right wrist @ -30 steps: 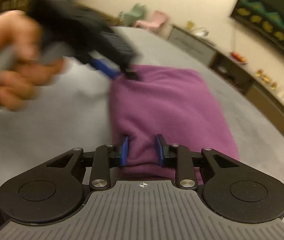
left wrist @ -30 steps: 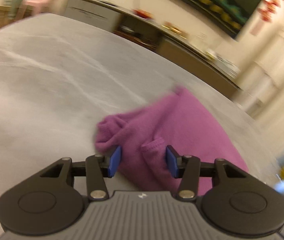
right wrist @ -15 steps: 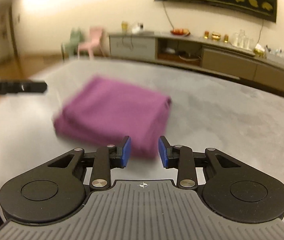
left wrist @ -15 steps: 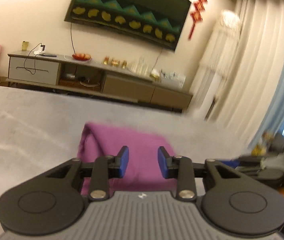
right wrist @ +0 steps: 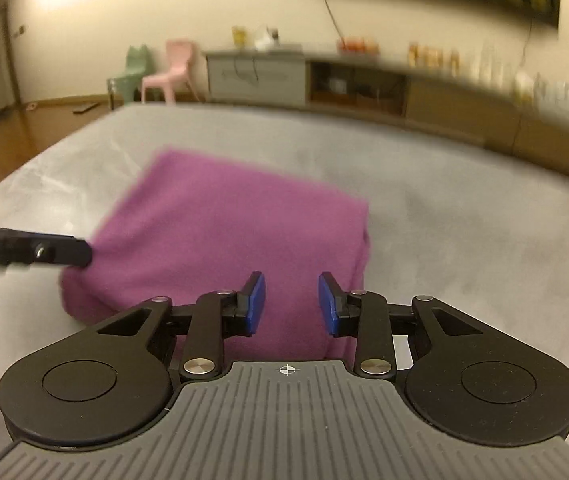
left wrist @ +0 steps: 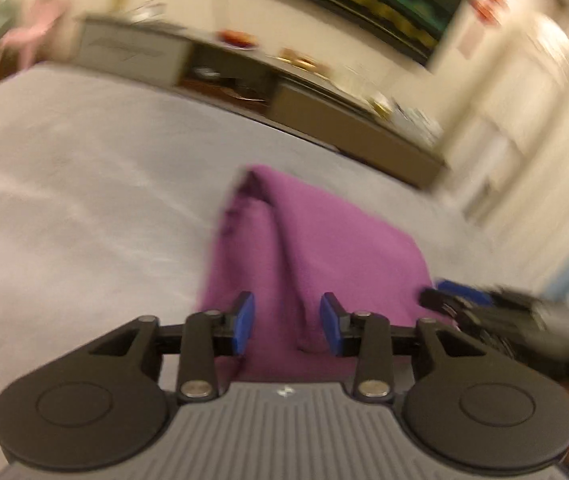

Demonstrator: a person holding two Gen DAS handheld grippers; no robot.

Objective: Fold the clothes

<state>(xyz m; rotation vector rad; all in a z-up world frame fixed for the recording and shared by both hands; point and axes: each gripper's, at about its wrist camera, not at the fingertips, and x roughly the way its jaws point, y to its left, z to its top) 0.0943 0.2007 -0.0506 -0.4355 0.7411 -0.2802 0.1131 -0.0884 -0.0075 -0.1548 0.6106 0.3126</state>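
While my left gripper (left wrist: 287, 323) and right gripper (right wrist: 291, 305) both gape, holding nothing, the soft purple fleece cloth (right wrist: 224, 236) lies folded just ahead on the grey table (right wrist: 464, 220); it looks light and floppy; I'd pinch a thick edge.

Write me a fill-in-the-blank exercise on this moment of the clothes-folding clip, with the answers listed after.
1. The folded garment is ____ in colour.
2. It lies on a ____ table.
3. The right gripper has its jaws ____, with nothing clamped between them.
4. The chair beside the green one by the far wall is ____.

Missing words: purple; grey; open; pink
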